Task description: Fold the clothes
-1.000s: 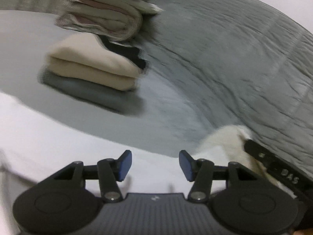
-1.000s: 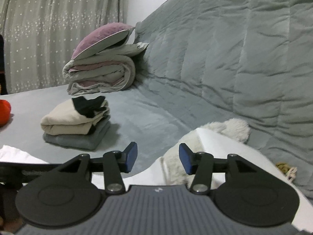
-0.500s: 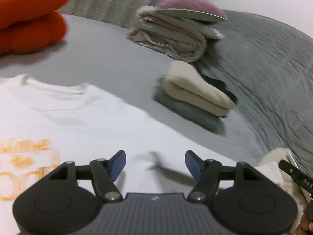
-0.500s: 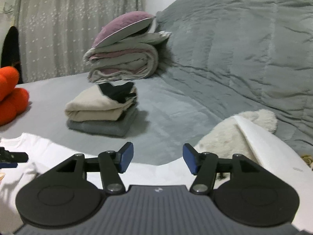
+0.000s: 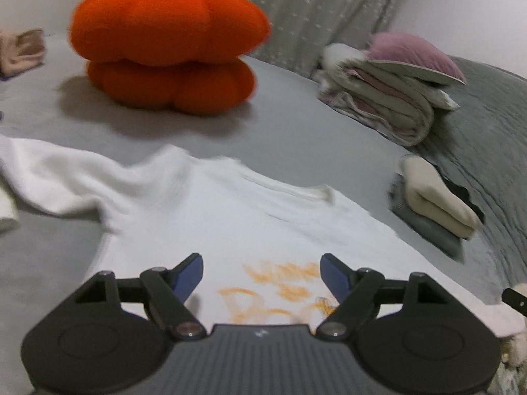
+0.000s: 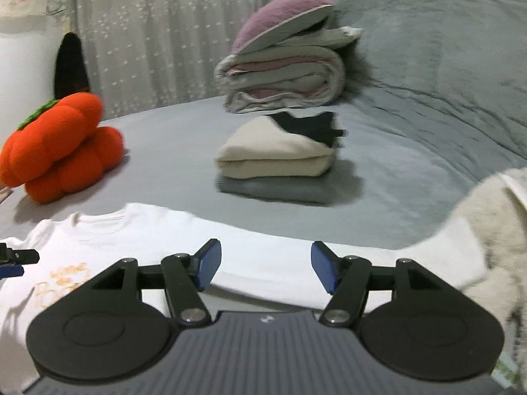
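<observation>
A white long-sleeved top (image 5: pixel 230 217) with orange lettering (image 5: pixel 280 283) lies spread flat on the grey bed. My left gripper (image 5: pixel 260 275) is open and empty, just above the print on its chest. One sleeve (image 5: pixel 49 174) stretches off to the left. In the right wrist view the same top (image 6: pixel 158 240) lies across the front, its other sleeve (image 6: pixel 411 263) running right. My right gripper (image 6: pixel 263 268) is open and empty over that sleeve. The left gripper's tip (image 6: pixel 19 258) shows at the left edge.
An orange pumpkin cushion (image 5: pixel 168 42) sits behind the top. A stack of folded clothes (image 6: pixel 280 161) and a rolled blanket with a purple pillow (image 6: pixel 283 72) lie further back. A fluffy white plush (image 6: pixel 487 230) is at the right. A grey quilt (image 6: pixel 444 65) rises behind.
Both grippers have swung left. The left view moved from the folded stack to the top's printed chest and the pumpkin cushion. Both stay open.
</observation>
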`<state>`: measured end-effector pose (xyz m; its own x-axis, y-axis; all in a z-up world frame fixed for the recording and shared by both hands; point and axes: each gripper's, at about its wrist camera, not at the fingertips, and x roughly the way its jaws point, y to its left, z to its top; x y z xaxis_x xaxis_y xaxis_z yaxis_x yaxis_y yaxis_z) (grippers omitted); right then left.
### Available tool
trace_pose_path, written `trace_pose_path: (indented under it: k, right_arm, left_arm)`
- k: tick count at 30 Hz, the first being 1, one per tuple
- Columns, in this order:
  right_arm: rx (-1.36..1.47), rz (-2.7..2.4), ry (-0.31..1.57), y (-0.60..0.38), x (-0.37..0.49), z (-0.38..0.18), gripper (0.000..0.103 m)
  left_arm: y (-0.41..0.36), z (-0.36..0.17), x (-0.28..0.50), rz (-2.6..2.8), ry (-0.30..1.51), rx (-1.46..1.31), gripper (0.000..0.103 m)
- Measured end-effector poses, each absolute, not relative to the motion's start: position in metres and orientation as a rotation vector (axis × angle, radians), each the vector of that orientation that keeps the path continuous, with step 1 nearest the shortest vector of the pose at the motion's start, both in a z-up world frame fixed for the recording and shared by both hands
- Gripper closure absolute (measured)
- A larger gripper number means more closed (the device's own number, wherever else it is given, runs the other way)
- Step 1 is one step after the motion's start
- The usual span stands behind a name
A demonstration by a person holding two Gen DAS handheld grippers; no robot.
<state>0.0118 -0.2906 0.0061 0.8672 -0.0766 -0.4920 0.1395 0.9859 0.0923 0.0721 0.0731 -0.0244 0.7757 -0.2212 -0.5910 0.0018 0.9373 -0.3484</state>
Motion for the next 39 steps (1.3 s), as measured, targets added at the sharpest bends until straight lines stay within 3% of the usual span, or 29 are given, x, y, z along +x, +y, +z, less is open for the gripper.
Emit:
trace_pose_path:
  k: [16, 35, 39]
  right_arm:
    - [0.097, 0.062, 0.542, -0.163, 0.076, 0.008, 0.038]
    - [0.151, 0.363, 0.539, -0.013, 0.171, -0.026, 0.038]
    - [0.187, 0.414, 0.577, -0.001, 0.18, -0.045, 0.047]
  left_arm:
    - [0.18, -0.038, 0.078, 0.087, 0.651, -0.356, 0.023]
    - [0.268, -0.037, 0.095, 0.25, 0.678, -0.634, 0.023]
    - [0.281, -0.037, 0.094, 0.281, 0.653, -0.652, 0.023]
